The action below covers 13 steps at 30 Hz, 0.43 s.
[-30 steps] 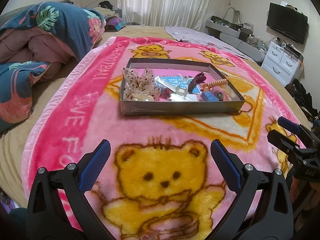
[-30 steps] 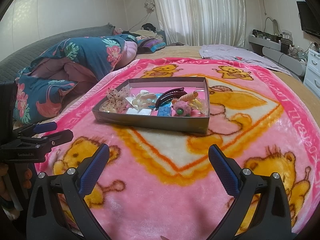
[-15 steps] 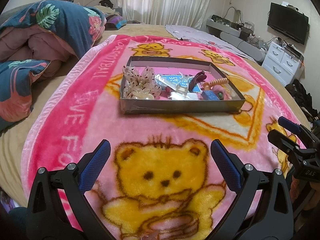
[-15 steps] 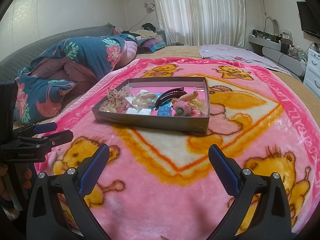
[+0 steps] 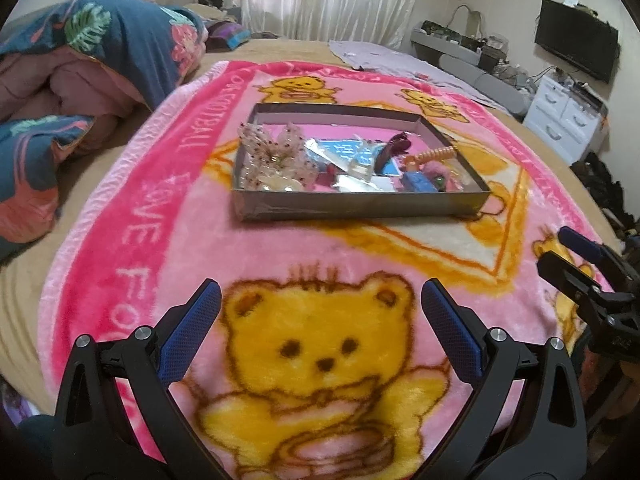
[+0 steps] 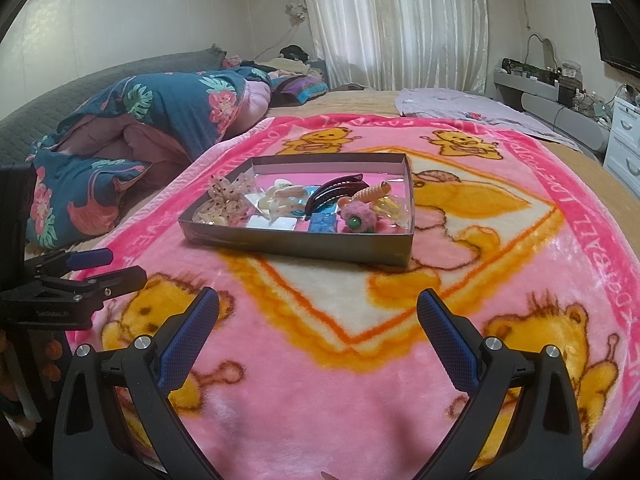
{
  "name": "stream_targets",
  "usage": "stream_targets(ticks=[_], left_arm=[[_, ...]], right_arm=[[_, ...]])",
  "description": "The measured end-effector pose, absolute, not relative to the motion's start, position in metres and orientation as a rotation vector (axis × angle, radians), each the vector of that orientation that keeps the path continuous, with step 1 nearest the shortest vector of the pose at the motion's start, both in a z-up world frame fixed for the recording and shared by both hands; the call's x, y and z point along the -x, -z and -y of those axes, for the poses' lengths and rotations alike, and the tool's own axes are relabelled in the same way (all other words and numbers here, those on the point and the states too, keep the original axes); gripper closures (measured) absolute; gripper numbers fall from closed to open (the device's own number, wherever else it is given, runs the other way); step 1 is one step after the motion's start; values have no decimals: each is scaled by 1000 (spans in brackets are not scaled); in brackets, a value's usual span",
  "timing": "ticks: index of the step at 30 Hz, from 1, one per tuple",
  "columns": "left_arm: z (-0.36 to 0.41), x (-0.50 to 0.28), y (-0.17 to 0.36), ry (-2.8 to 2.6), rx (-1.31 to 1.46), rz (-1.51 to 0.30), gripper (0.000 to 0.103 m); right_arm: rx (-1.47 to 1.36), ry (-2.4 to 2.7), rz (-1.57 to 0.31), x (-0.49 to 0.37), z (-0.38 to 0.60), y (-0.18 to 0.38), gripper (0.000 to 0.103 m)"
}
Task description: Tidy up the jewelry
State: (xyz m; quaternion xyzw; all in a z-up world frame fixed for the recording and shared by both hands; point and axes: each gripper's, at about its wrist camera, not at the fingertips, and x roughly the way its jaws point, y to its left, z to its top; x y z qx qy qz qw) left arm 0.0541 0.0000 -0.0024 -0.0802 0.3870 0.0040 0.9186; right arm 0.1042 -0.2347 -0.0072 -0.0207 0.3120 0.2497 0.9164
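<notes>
A shallow grey box (image 5: 360, 202) (image 6: 296, 244) lies on a pink bear blanket (image 5: 320, 264) on a bed. It holds a sheer dotted bow (image 5: 272, 152) (image 6: 226, 198), a dark maroon hair clip (image 5: 394, 148) (image 6: 334, 192), an orange spiral piece (image 5: 434, 155) (image 6: 370, 193), a blue block (image 5: 418, 181) (image 6: 322, 222), a pink fuzzy piece with a green bead (image 6: 356, 218) and pale clips (image 6: 282, 196). My left gripper (image 5: 320, 316) is open and empty, well short of the box. My right gripper (image 6: 318, 320) is open and empty, also short of it.
A folded blue floral quilt (image 5: 80, 64) (image 6: 140, 136) lies at the left. A lilac cloth (image 6: 472, 110) lies at the far side of the bed. White drawers (image 5: 568, 108) and a TV (image 5: 576, 46) stand at the right. Each gripper shows in the other's view (image 5: 580, 268) (image 6: 80, 276).
The left gripper view has tilted and shifted slightly, with the box a little higher in frame. The right gripper has not visibly moved. Both stay open.
</notes>
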Motion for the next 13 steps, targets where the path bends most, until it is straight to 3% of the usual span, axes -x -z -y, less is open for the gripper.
stream_targets(ticks=[7,13], left_arm=[[-28,-75,6,-99,234,-837,9],[-99,-113,-3,-347,240,-826,9]], right_arm=[[28,-422,-647,-139,257,7,4],[-77,-154,-695,-220,322,9,4]])
